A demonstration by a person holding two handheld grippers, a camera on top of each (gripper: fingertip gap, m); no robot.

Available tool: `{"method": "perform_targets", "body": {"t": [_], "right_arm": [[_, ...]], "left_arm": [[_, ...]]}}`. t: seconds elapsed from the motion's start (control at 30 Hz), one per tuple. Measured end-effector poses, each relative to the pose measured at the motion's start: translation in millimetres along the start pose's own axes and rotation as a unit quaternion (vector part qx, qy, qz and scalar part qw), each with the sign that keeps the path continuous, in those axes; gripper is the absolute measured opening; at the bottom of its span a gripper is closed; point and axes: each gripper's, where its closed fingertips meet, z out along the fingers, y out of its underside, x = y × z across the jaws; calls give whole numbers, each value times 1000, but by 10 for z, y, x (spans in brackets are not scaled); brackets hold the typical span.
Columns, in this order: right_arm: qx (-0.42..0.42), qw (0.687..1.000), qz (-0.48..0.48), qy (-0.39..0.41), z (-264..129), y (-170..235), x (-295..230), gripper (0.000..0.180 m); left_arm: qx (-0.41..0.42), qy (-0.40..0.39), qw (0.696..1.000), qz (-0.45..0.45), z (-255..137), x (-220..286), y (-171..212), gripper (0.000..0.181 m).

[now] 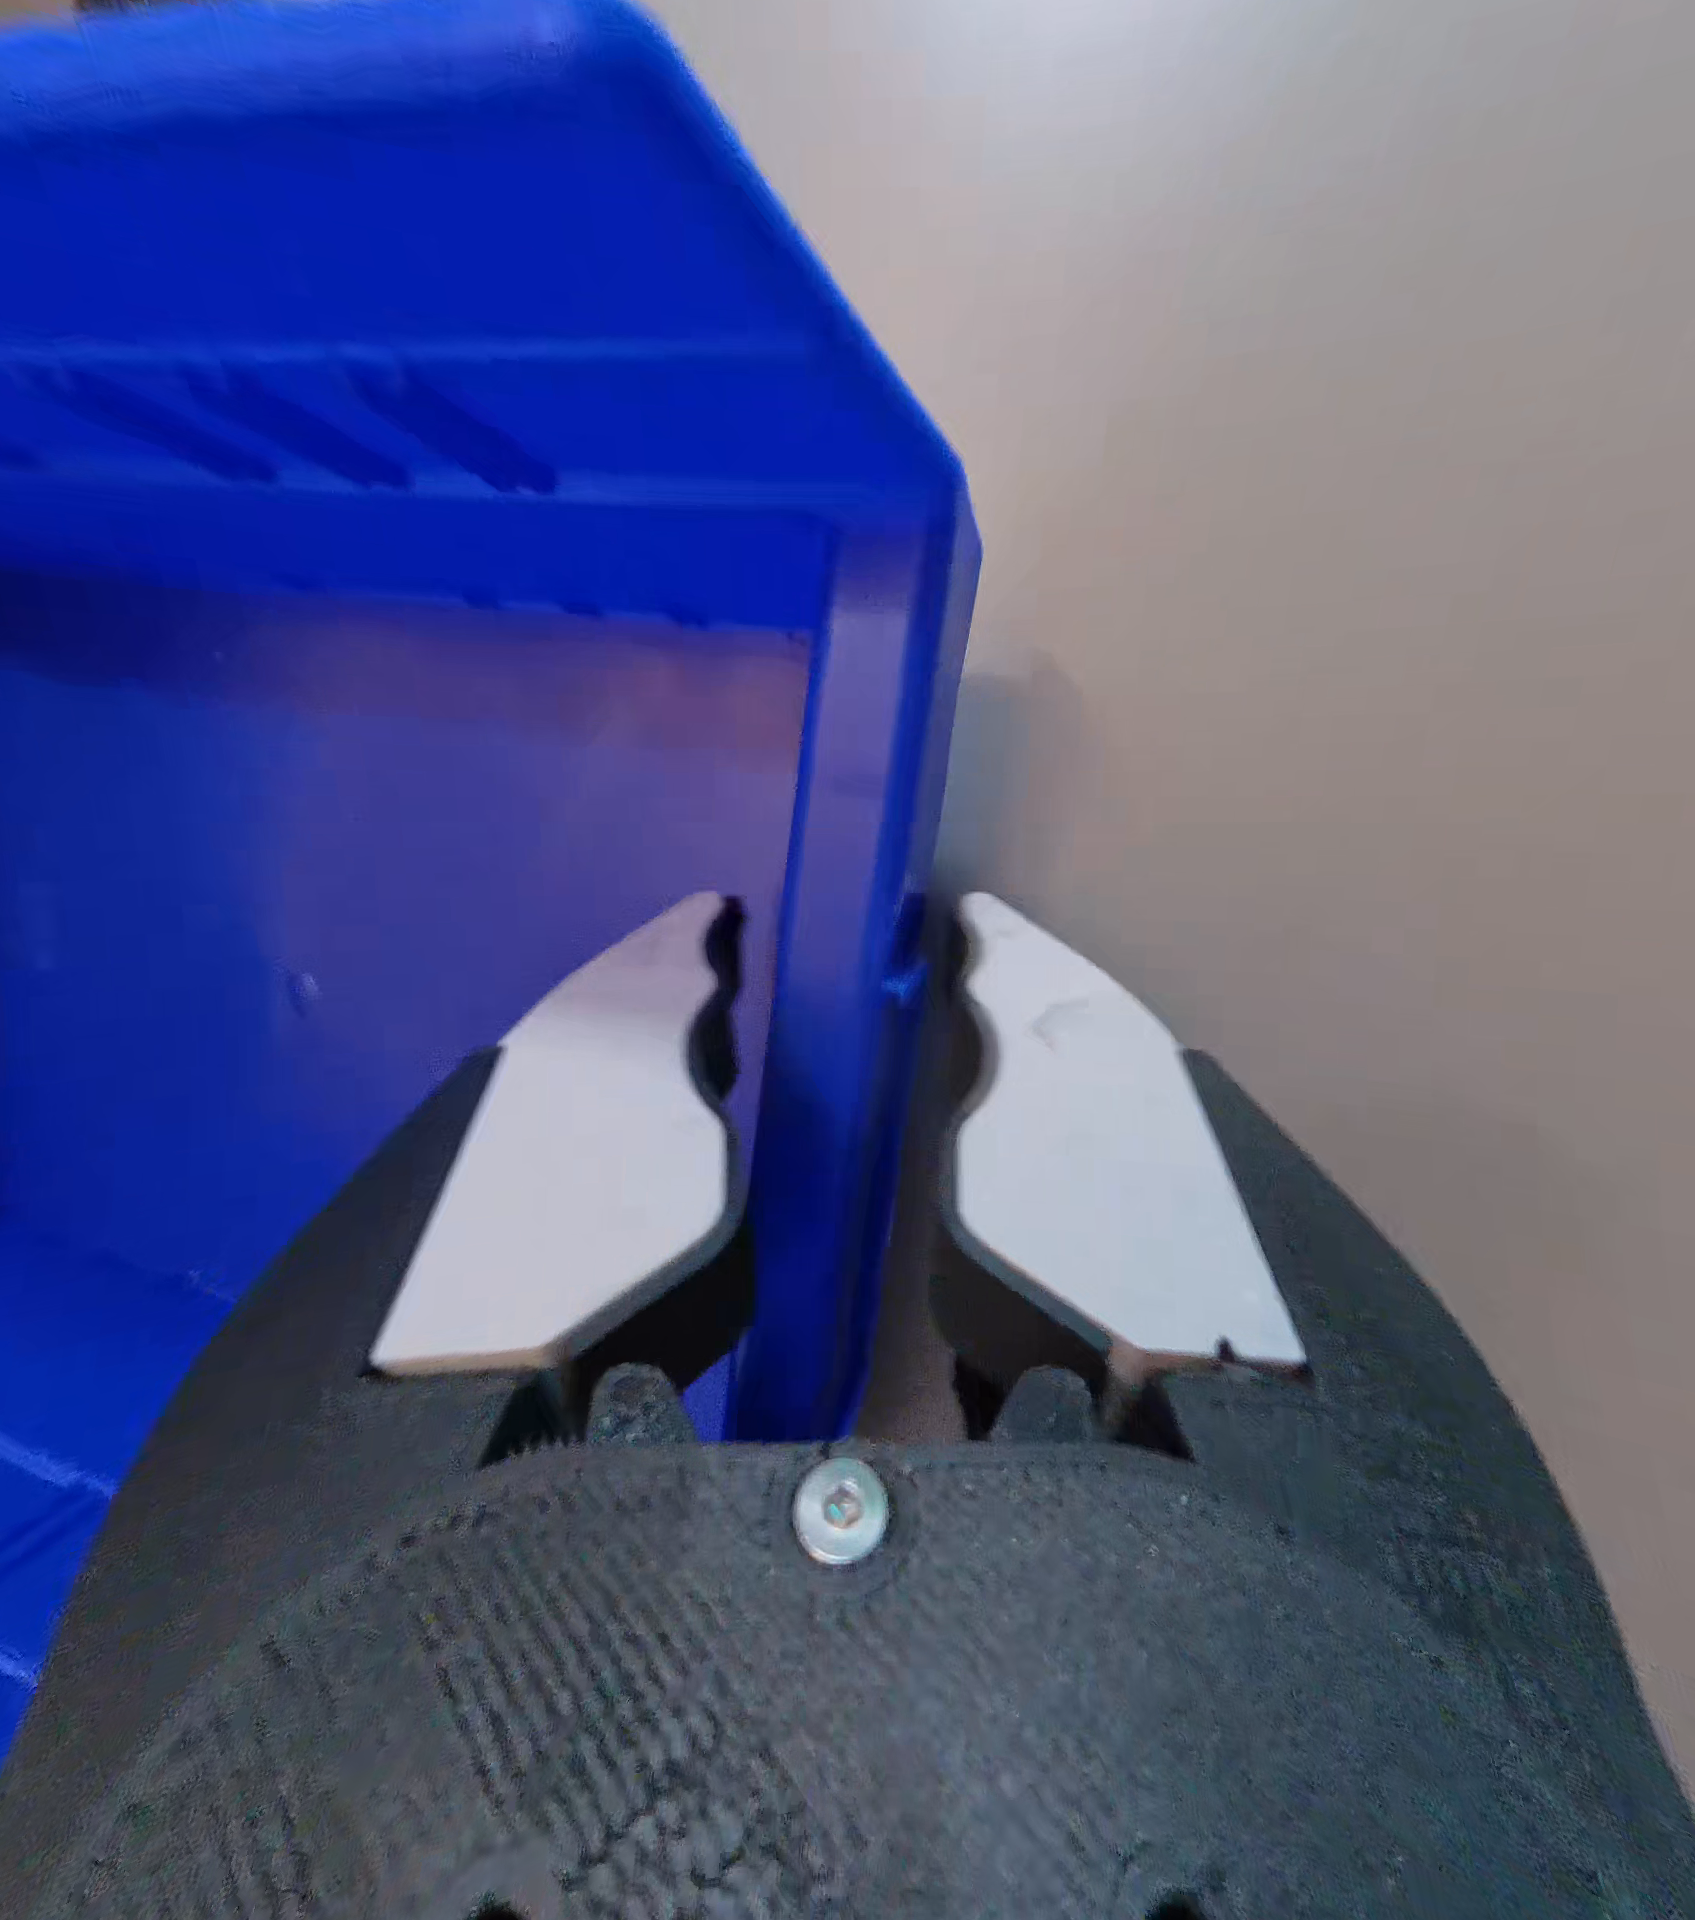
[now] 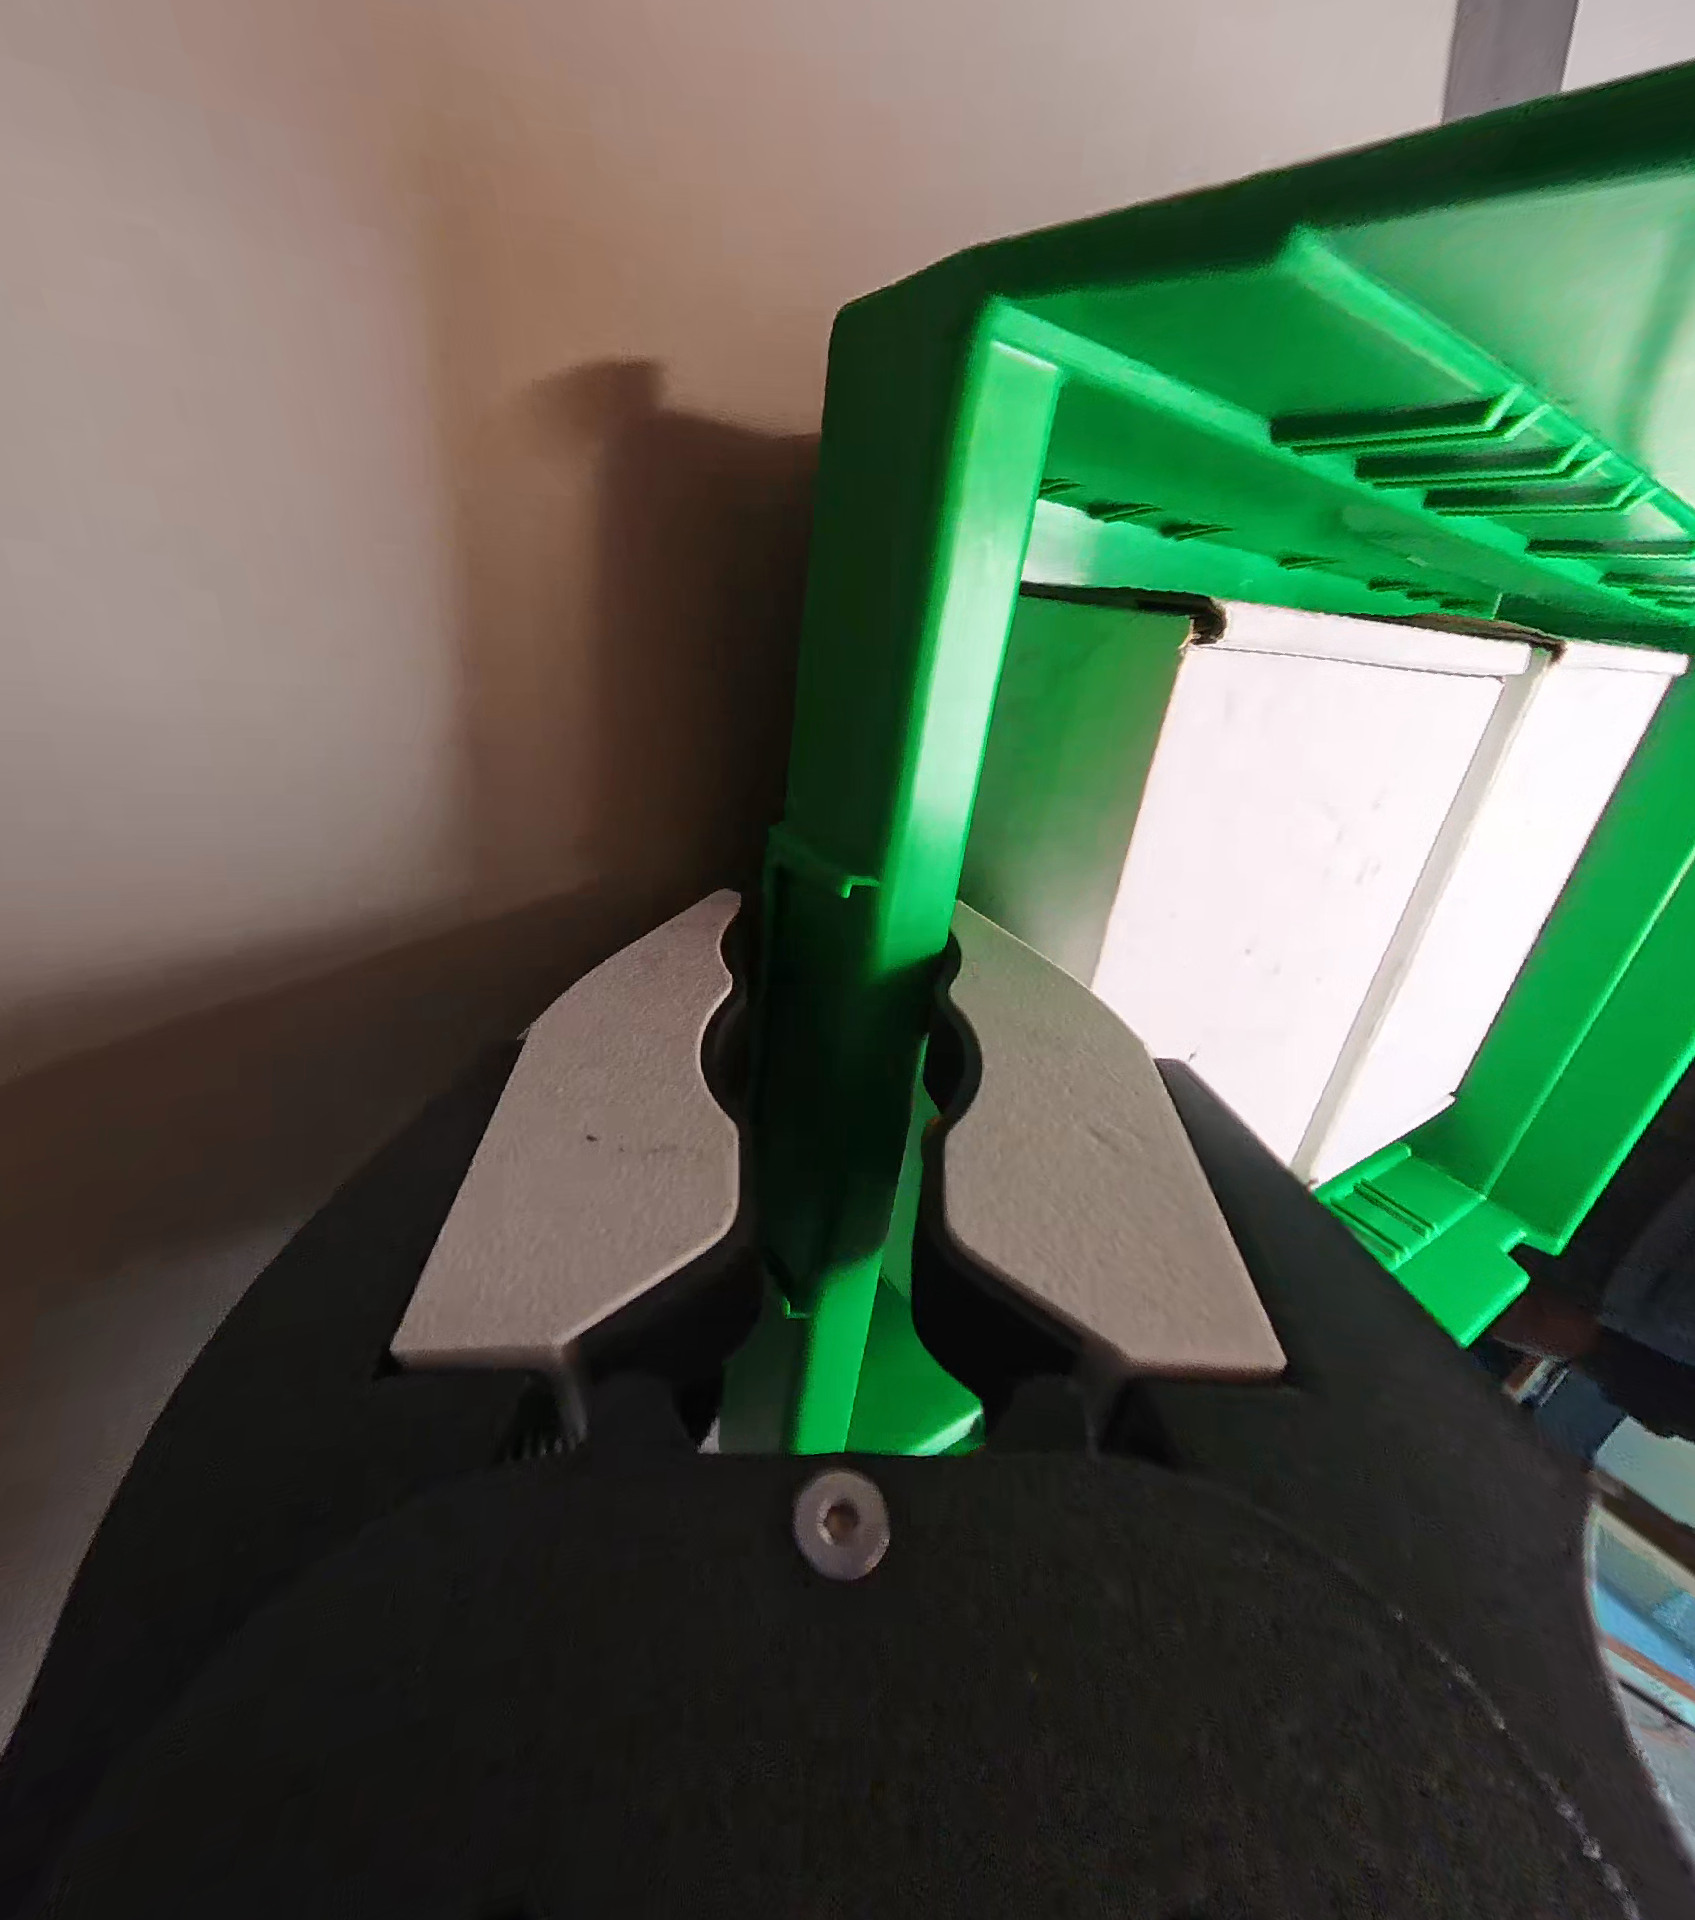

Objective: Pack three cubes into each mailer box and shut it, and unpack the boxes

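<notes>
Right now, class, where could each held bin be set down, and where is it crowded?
Bare beige surface lies right of the blue bin clamped in the left gripper. More lies left of the green bin in the right gripper. Crowded: white boxes fill the green bin, and dark clutter borders its right.

The blue bin (image 1: 355,623) is blurred and runs off the left and top edges, so its full shape cannot be told. The green bin (image 2: 926,623) is cut by the right edge. White boxes (image 2: 1269,883) inside it show only in part; their number and contents cannot be told.
</notes>
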Motion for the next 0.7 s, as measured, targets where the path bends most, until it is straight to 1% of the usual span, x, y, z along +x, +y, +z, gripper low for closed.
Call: {"method": "perform_targets", "body": {"t": [0.03, 0.07, 0.17, 0.27, 0.33, 0.47, 0.6, 0.67, 0.7], "right_arm": [[8, 1000, -9, 4, -61, -27, -91, 31], [16, 1000, -21, 11, -125, -55, -188, 31], [55, 997, -55, 26, -330, -188, -506, 31], [103, 992, -74, 15, -540, -366, -841, 31], [118, 988, -96, 21, -653, -461, -1015, 31], [138, 982, -128, 19, -842, -611, -1307, 31], [176, 976, -127, 16, -1009, -765, -1541, 32], [216, 971, -105, 17, -1172, -839, -1616, 37], [245, 966, -75, 21, -1307, -865, -1605, 40]], "left_arm": [[7, 2, 1000, 8, 0, 7, -42, 27], [12, -2, 1000, 16, 9, 15, -85, 26], [35, -6, 999, 39, 46, 111, -265, 25], [48, 4, 997, 65, 83, 344, -513, 26], [54, 17, 995, 83, 103, 539, -692, 27], [75, 40, 985, 150, 131, 923, -1024, 26], [94, 44, 975, 196, 170, 1151, -1307, 27], [127, 26, 969, 210, 109, 1197, -1437, 28], [157, 12, 966, 204, 15, 1211, -1522, 32]]}}
